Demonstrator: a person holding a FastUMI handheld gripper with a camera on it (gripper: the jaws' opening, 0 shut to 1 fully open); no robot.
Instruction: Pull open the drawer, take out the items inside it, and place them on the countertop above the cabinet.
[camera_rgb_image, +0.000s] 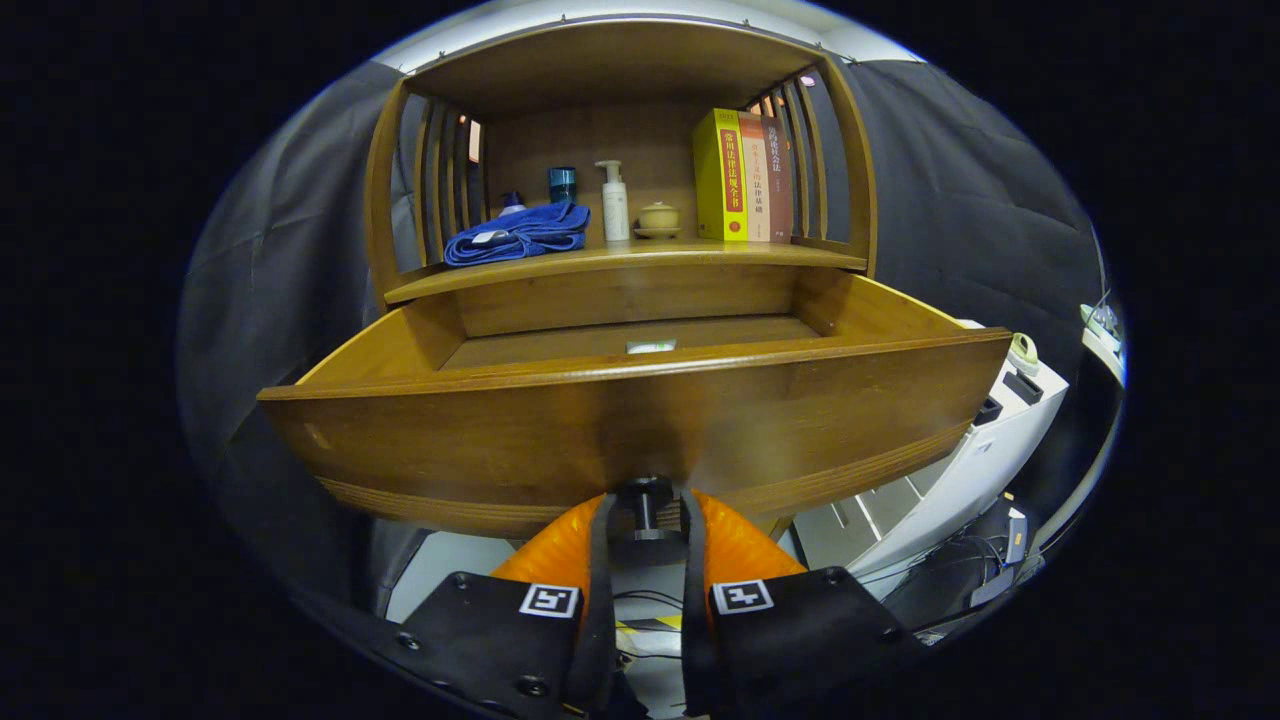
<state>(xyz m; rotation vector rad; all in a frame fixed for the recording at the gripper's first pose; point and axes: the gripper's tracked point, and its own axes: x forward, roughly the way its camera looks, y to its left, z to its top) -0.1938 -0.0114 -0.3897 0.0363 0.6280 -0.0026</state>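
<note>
Drawer: the drawer (640, 430) stood pulled well out from the cabinet, its front board nearest the camera; by my reading the opening step was done or nearly so.
Knob: the dark knob (645, 505) sat low on the drawer's front, at its middle.
Hand-held gripper: the hand-held gripper (645, 520) was closed on the knob, one finger pressing each side.
Item: one small pale item (651, 346) lay on the drawer's floor, just behind the front board; too small to tell what it was.
Worktop: the worktop (620, 262) ran above the drawer, carrying a blue cloth (520, 235), a pump bottle (614, 203), a small lidded pot (658, 218) and books (745, 178).
Left to do: letting go of the knob, reaching into the drawer, lifting the item out, setting it on the worktop; nothing taken out yet, as far as I could judge.
</note>
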